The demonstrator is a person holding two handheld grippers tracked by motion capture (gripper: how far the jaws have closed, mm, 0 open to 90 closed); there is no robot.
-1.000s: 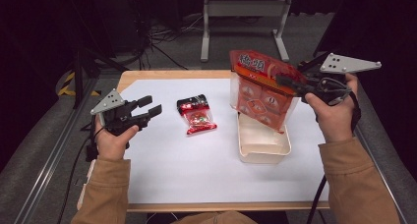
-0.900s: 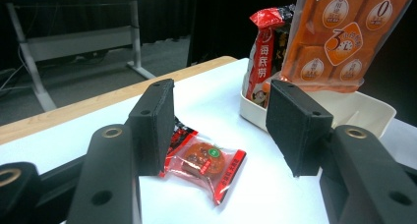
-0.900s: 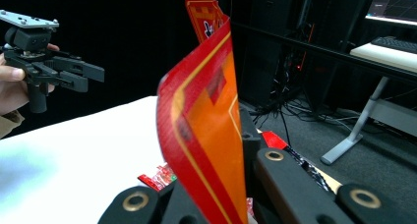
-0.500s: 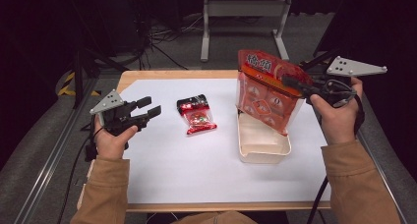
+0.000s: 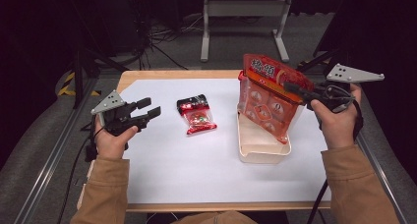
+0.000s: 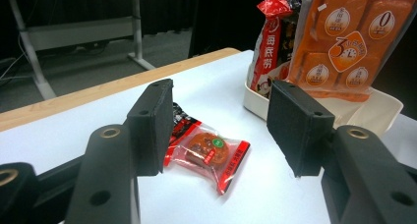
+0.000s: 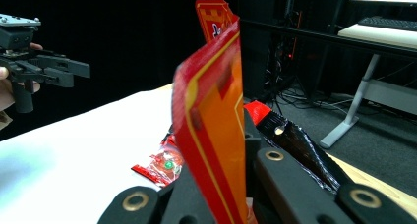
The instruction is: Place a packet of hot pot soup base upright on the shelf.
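Note:
A large orange-red snack bag (image 5: 268,101) hangs upright with its lower end inside a cream tray (image 5: 260,153) at the right of the white table. My right gripper (image 5: 291,89) is shut on the bag's top edge; in the right gripper view the bag (image 7: 216,130) rises from between the jaws of that gripper (image 7: 221,194). A small red snack packet (image 5: 196,116) lies flat at the table's middle. My left gripper (image 5: 147,108) hovers open to its left, nothing between its fingers. In the left gripper view the packet (image 6: 211,153) lies beyond the left gripper (image 6: 219,121).
A second red-and-black bag (image 6: 268,52) stands in the tray (image 6: 378,103) behind the orange one. The table's wooden edge (image 5: 172,74) runs along the back. A metal stand (image 5: 243,22) and cables are on the floor beyond.
My right hand has lowered the orange-red bag a little, deeper into the tray. The left gripper and the small packet have stayed where they were.

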